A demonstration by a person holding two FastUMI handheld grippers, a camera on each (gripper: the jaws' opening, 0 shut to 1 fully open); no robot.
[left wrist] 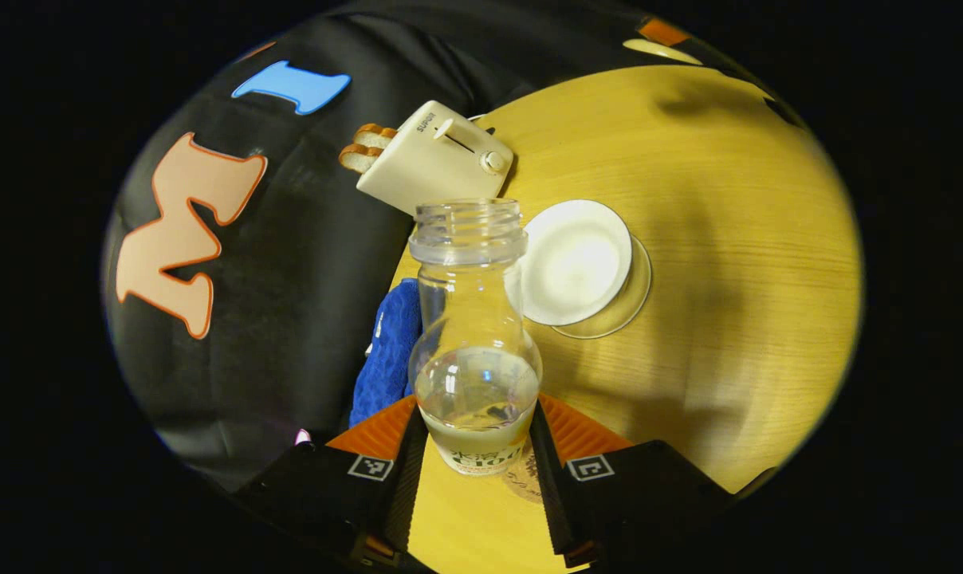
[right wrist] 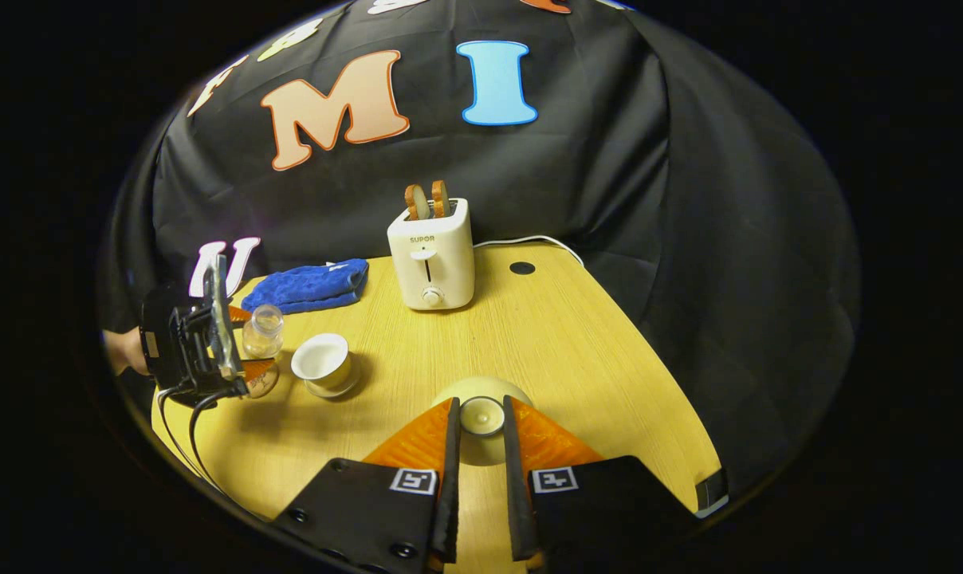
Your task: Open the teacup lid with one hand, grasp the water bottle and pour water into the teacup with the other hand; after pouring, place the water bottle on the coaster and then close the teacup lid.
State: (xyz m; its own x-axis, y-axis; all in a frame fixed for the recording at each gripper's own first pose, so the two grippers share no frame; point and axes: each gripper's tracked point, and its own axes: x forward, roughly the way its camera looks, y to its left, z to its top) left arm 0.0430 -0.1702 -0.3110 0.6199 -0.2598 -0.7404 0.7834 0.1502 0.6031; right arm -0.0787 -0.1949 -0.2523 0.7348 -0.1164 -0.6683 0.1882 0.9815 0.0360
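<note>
We see the left gripper [left wrist: 476, 446] with its ribbed orange-and-black fingers [left wrist: 386, 434] pressed on either side of the clear plastic water bottle [left wrist: 475, 351]. The bottle has a rounded belly, a narrow neck and a threaded, uncapped mouth, and a pool of water sits in its lower part. In the left gripper view the bottle is tilted, its mouth reaching toward the white, glossy ceramic teacup [left wrist: 575, 261], which stands open on a clear glass saucer [left wrist: 629, 307] on the pale, wood-grain desk [left wrist: 729, 239].

Behind the cup sits a cream, smooth boxy toaster [left wrist: 434, 159] with two browned bread slices [left wrist: 366, 146] poking out, and beside the bottle lies a folded blue quilted cloth [left wrist: 387, 351]. A round patterned coaster [left wrist: 527, 478] peeks out on the desk under the bottle's base.

In the right gripper view, we catch the left gripper [right wrist: 246, 351] far off to one side, a hand [right wrist: 123, 351] behind it, holding the bottle [right wrist: 262, 331] right next to the teacup [right wrist: 322, 363].

The right gripper [right wrist: 480, 418] hovers low over the desk [right wrist: 577, 359], its fingers [right wrist: 426, 434] narrowed onto the small round knob of the white domed teacup lid [right wrist: 481, 414], gripping it from both sides, well apart from the cup.
</note>
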